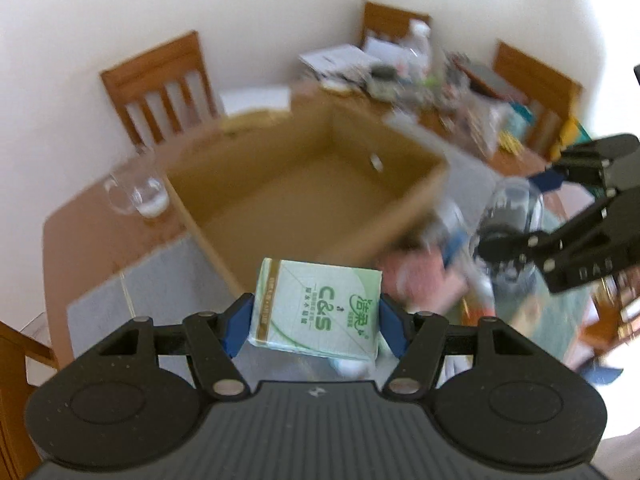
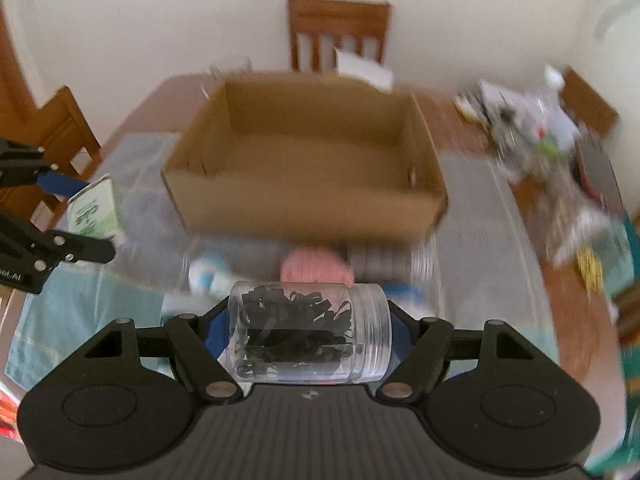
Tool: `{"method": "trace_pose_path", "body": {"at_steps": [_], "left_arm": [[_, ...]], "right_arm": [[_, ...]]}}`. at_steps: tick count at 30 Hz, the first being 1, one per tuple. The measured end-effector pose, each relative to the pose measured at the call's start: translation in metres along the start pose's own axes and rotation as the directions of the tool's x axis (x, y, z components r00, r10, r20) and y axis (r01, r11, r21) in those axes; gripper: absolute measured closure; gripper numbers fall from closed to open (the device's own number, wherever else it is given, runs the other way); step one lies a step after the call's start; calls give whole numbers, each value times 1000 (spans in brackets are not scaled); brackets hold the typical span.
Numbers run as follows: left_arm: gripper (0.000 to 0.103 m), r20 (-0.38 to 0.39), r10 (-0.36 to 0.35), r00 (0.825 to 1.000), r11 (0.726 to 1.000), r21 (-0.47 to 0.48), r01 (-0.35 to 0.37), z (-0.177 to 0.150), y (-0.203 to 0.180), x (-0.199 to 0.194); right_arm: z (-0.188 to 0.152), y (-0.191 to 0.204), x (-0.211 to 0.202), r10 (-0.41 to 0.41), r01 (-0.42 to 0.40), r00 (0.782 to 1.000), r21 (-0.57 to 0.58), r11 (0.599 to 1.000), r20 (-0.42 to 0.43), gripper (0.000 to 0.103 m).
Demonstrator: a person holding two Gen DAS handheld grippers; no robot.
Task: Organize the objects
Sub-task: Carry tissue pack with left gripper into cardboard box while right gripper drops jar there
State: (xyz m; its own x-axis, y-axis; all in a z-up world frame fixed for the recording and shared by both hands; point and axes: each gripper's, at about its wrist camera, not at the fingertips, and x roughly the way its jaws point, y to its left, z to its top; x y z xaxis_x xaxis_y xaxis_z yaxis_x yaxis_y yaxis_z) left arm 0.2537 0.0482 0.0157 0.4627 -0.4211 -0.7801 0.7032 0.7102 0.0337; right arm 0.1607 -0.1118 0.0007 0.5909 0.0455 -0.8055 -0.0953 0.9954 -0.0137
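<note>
My left gripper (image 1: 316, 322) is shut on a green and white tissue pack (image 1: 316, 308) and holds it in the air, near the front corner of an open cardboard box (image 1: 304, 184). My right gripper (image 2: 308, 336) is shut on a clear plastic jar (image 2: 308, 336) full of black hair ties, lying sideways between the fingers, in front of the box (image 2: 308, 160). The box looks empty inside. The right gripper with the jar (image 1: 512, 216) shows at the right of the left wrist view. The left gripper with the tissue pack (image 2: 94, 210) shows at the left of the right wrist view.
A glass mug (image 1: 136, 188) stands left of the box. A pink item (image 2: 316, 268) and blue and white items (image 2: 208, 276) lie in front of the box. Blurred clutter (image 2: 540, 148) covers the table's right side. Wooden chairs (image 2: 340, 32) surround the table.
</note>
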Motion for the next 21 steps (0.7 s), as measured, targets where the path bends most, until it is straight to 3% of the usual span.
{"method": "trace_pose_path", "body": {"at_steps": [7,9,10,11,12,21], "left_arm": [[38,13,100,995,983,-158,-97,45,11,43],[33,6,128,992,971,-202,-125,50,16,55],[23,-5,146,989,964,-226,-143,50,16,60],[14,-11,161,987,956,-246,-159,49,18,63],[12,-9,177,984,949,-263,-173,49,19,65],[6,-22,238,971,911,-342,-231,34,15,53]], "right_arm": [[69,-34,8,65,-59,994,-74,995,83,24],[85,-42,15,84,-74,992,-101,992,98,24],[91,-44,20,90,-79,991,-108,991,99,24],[98,-48,25,97,-86,991,-115,990,95,24],[103,-51,31,105,-94,990,-120,988,89,24],[122,-60,84,168,-164,986,-179,970,8,24]]}}
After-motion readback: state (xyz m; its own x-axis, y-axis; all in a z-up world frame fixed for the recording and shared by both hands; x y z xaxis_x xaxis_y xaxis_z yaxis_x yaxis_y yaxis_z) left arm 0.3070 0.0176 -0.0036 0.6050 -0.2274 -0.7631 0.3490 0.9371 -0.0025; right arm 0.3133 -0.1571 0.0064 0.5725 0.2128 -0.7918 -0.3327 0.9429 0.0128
